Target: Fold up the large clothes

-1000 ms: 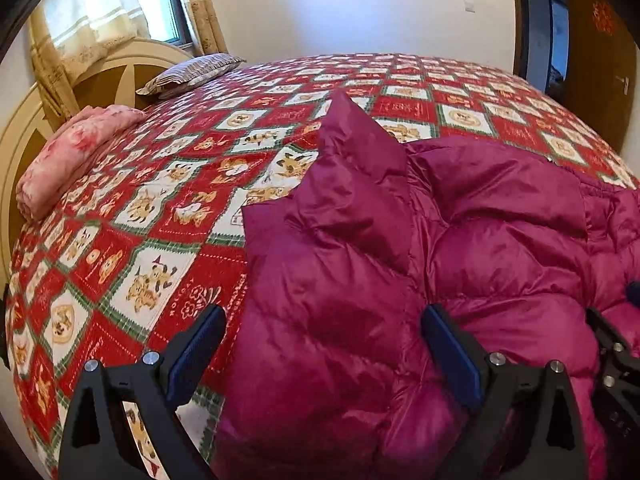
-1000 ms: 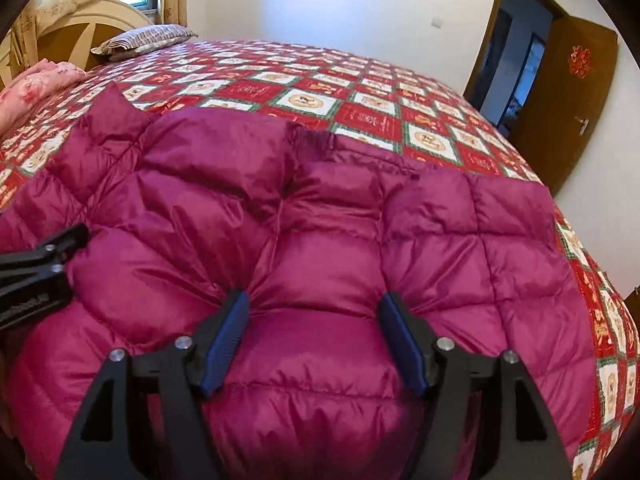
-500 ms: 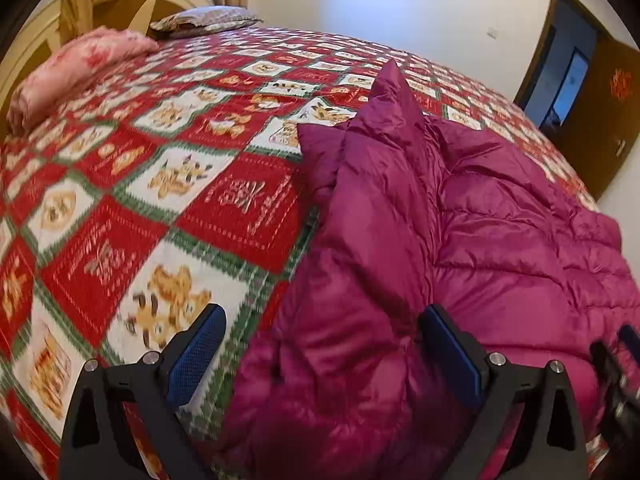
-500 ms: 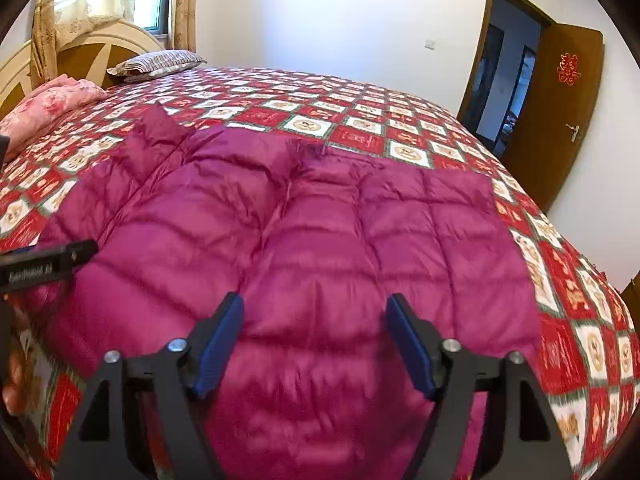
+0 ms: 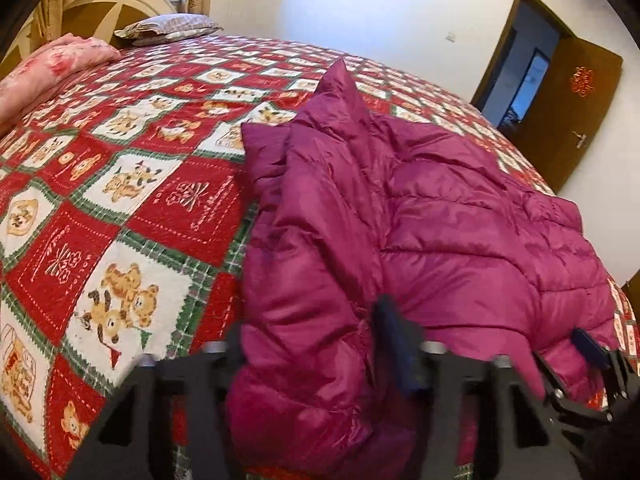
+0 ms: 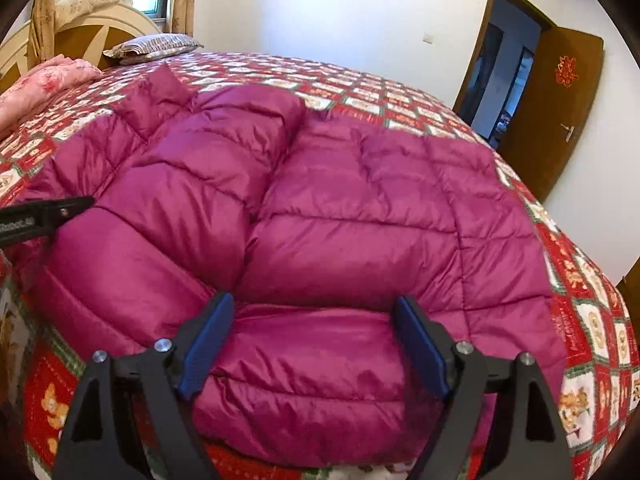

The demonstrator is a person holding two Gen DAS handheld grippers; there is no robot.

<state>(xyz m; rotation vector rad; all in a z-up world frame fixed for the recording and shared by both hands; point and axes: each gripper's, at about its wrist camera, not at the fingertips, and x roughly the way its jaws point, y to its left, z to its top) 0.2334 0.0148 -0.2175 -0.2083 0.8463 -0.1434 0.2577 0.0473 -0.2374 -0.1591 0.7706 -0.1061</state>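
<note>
Magenta puffer jacket [image 5: 440, 220] folds hide left hand-held gripper [image 5: 316, 356] fingertips.

We are seeing our left gripper [image 5: 316, 360] blurring, its left finger disappearing behind the puffy magenta quilted down jacket [image 5: 420, 220].

A red bedspread [image 6: 592, 300] with little bears is covering the bed. A striped pillow [image 6: 154, 45] and a pink blanket [image 5: 52, 65] are lying at the upper left. A brown door [image 6: 560, 112] is standing open at the right.
</note>
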